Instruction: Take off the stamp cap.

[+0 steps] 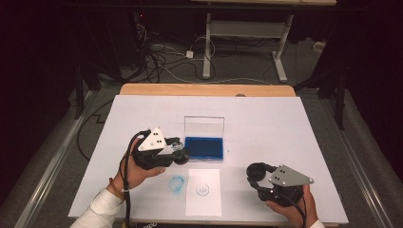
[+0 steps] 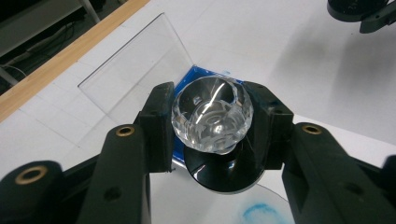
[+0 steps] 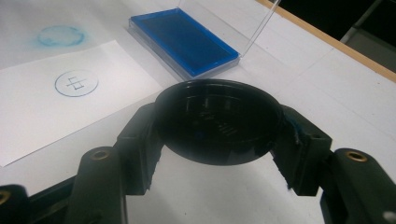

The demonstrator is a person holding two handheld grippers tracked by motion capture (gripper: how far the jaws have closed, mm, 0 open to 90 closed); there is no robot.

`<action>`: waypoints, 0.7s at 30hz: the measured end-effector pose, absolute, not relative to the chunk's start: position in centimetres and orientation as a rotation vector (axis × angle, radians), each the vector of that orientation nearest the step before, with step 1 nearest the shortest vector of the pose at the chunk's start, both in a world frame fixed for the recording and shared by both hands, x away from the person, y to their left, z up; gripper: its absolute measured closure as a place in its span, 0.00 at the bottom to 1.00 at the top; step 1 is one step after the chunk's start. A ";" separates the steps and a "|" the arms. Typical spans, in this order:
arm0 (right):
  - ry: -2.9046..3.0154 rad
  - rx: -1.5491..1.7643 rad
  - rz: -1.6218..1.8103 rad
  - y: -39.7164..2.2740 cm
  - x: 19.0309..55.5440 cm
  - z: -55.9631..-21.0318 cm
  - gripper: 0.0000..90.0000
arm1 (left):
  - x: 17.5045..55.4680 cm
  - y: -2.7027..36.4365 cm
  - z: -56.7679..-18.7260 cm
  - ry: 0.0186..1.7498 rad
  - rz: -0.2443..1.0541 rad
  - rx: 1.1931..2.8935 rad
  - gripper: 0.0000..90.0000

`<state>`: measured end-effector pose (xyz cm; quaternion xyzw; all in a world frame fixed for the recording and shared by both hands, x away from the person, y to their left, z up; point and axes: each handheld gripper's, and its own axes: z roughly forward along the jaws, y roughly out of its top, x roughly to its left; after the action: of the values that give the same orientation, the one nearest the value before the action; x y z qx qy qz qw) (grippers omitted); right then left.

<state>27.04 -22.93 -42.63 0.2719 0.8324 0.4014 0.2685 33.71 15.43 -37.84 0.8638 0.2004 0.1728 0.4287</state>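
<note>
My left gripper (image 1: 178,153) (image 2: 212,128) is shut on a stamp (image 2: 212,114) with a clear faceted knob and a round black base. It hovers at the left edge of the blue ink pad (image 1: 204,148) (image 3: 184,42), whose clear lid (image 1: 204,126) stands upright behind it. At the front right, my right gripper (image 1: 258,173) (image 3: 217,137) is shut on a round black cap (image 3: 217,119) held just above the table. Between the two hands lies a white paper (image 1: 203,199) (image 3: 42,116) with a blue stamped circle (image 1: 203,189) (image 3: 76,83).
A blue ink smudge (image 1: 176,184) (image 3: 60,35) marks the white table cover left of the paper. The table's wooden far edge (image 1: 204,89) shows beyond the cover. Cables and a desk frame (image 1: 209,42) stand on the floor behind.
</note>
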 end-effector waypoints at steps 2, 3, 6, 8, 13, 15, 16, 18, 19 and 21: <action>2.246 0.732 1.083 -22.9 27.1 -42.7 0.43 | 33.8 15.3 -37.9 0.498 0.437 2.161 0.61; 2.249 0.728 1.084 -22.8 27.1 -42.7 0.43 | 33.8 15.2 -37.9 0.499 0.438 2.161 0.61; 2.251 0.726 1.088 -22.8 27.2 -42.7 0.43 | 34.1 15.1 -37.9 0.501 0.435 2.164 0.61; 2.249 0.725 1.090 -22.7 27.3 -42.7 0.43 | 34.1 15.0 -37.9 0.499 0.433 2.170 0.61; 2.253 0.724 1.098 -22.6 27.4 -42.7 0.43 | 34.4 14.8 -38.0 0.504 0.440 2.178 0.61; 2.252 0.723 1.099 -22.6 27.4 -42.7 0.43 | 34.5 14.7 -38.0 0.504 0.438 2.181 0.61; 2.252 0.723 1.103 -22.6 27.4 -42.7 0.43 | 34.6 14.7 -38.1 0.509 0.439 2.181 0.61; 2.252 0.720 1.107 -22.6 27.4 -42.6 0.43 | 34.7 14.6 -38.2 0.510 0.435 2.189 0.61; 2.252 0.719 1.109 -22.6 27.4 -42.6 0.43 | 34.7 14.6 -38.2 0.510 0.437 2.191 0.61; 2.249 0.717 1.108 -22.6 27.4 -42.6 0.43 | 34.8 14.4 -38.3 0.509 0.432 2.197 0.61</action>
<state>27.41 -22.56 -42.57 0.2654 0.8318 0.4097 0.2640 34.85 14.43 -38.33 0.8727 0.2020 0.1716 0.4102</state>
